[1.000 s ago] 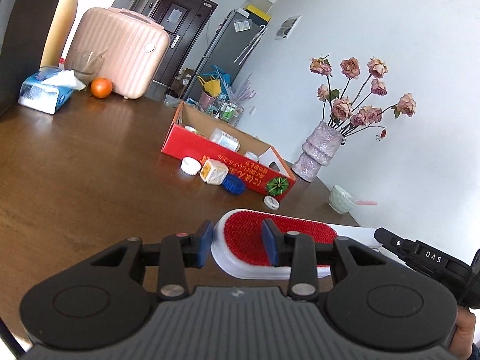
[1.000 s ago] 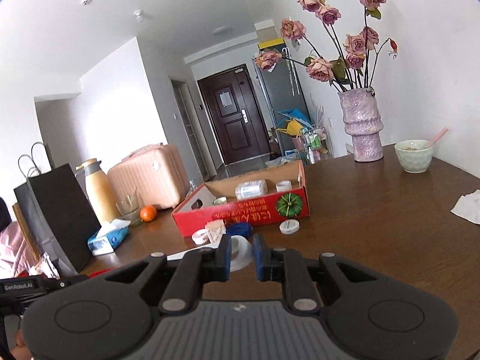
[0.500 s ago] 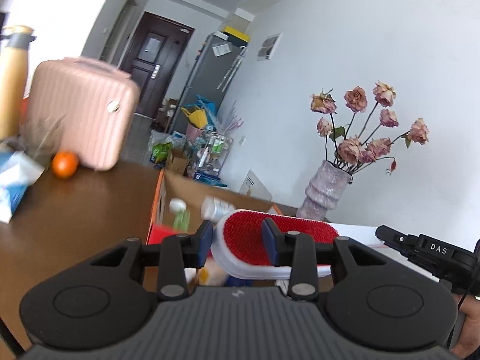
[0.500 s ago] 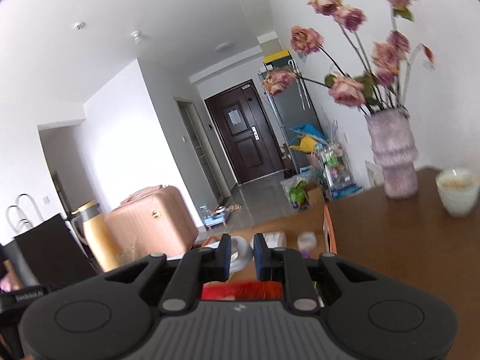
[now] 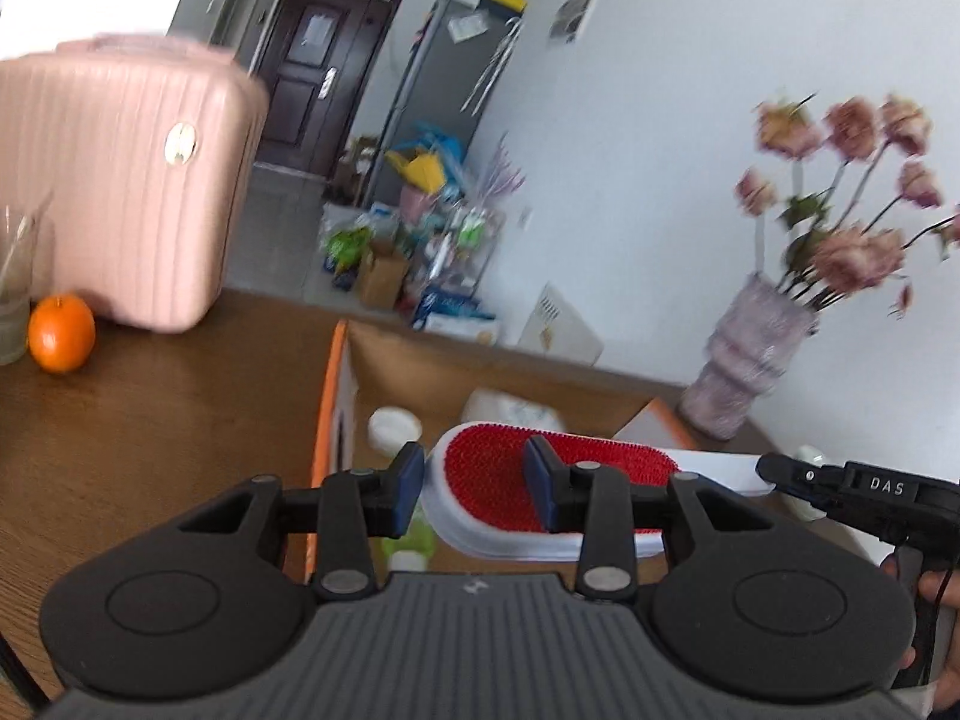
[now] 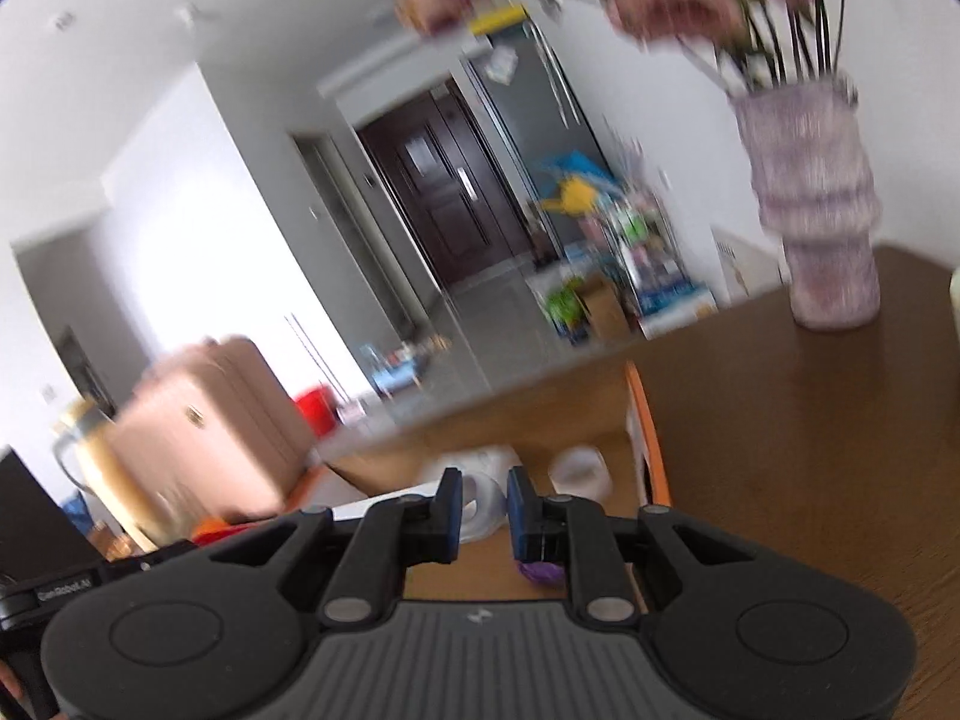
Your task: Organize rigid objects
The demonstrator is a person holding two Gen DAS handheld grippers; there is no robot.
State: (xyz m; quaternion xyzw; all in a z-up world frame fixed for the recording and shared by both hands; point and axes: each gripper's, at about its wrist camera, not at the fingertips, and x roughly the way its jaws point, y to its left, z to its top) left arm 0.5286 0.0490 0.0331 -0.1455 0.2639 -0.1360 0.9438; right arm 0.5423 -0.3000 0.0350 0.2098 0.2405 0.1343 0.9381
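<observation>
Left wrist view. The left gripper [image 5: 471, 483] holds the red-bristled lint brush [image 5: 558, 468] by its rounded head, fingers clamped on its two sides. The brush's long axis runs crosswise to the fingers, out toward the right, where its white handle [image 5: 720, 471] meets the tip of the right gripper [image 5: 780, 471]. The brush hangs over the open cardboard box [image 5: 336, 384], near the box's left wall; a white jar lid [image 5: 393, 426] and a clear bottle [image 5: 516, 408] lie on the box floor beyond it. The next move is probably a lowering into the box.

Right wrist view (blurred). The right gripper [image 6: 483, 507] has its fingers a narrow gap apart, with a white shape, likely the handle's end [image 6: 480, 501], between them; whether they press on it cannot be told. The box's right wall [image 6: 645, 420] stands just right of the fingers. A white lid [image 6: 579, 471] lies ahead.
</observation>
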